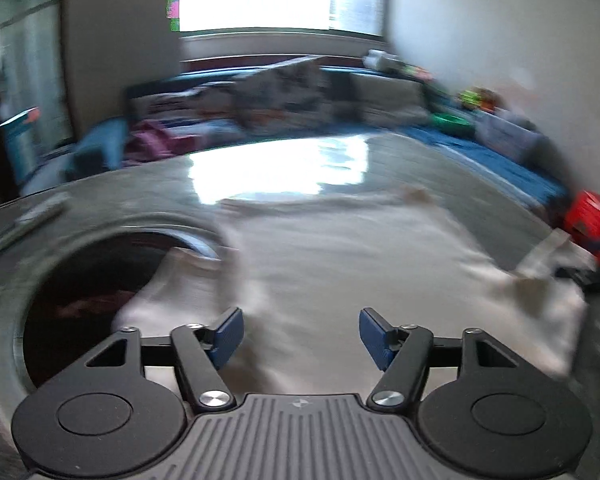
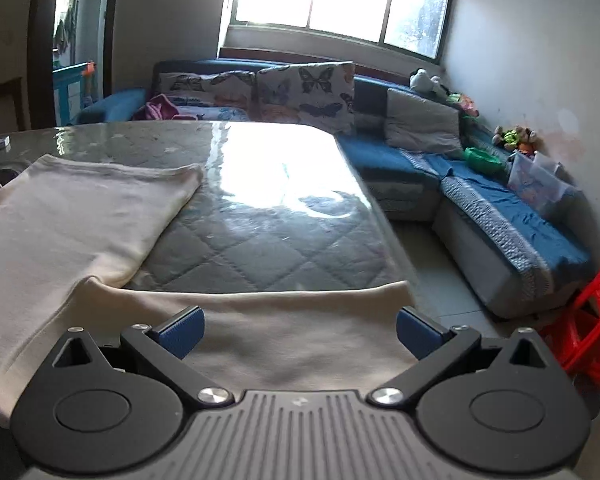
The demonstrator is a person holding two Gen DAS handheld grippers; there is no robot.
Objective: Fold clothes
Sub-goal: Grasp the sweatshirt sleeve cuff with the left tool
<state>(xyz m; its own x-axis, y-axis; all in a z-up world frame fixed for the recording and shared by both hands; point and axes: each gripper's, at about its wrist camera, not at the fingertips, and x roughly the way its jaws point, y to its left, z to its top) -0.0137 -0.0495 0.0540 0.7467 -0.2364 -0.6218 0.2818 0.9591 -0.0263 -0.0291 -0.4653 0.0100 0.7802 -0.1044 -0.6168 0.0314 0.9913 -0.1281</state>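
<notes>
- the cream garment (image 2: 72, 220) is spread flat on the quilted table (image 2: 260, 240), one sleeve running along the near edge toward the right corner
- both tongs are empty and spread apart – left gripper (image 1: 300, 336) hangs over the cloth mid-body, right gripper (image 2: 298, 330) over that sleeve
- risk as I see it – the sleeve sits right at the edge, so a sloppy pinch could drag it off
- the round dark hole (image 1: 100, 292) in the table's left side already has fabric drooping in, which could snag
- blue sofa (image 2: 480, 200) and red stool (image 2: 588, 320) sit beyond, not in the way
</notes>
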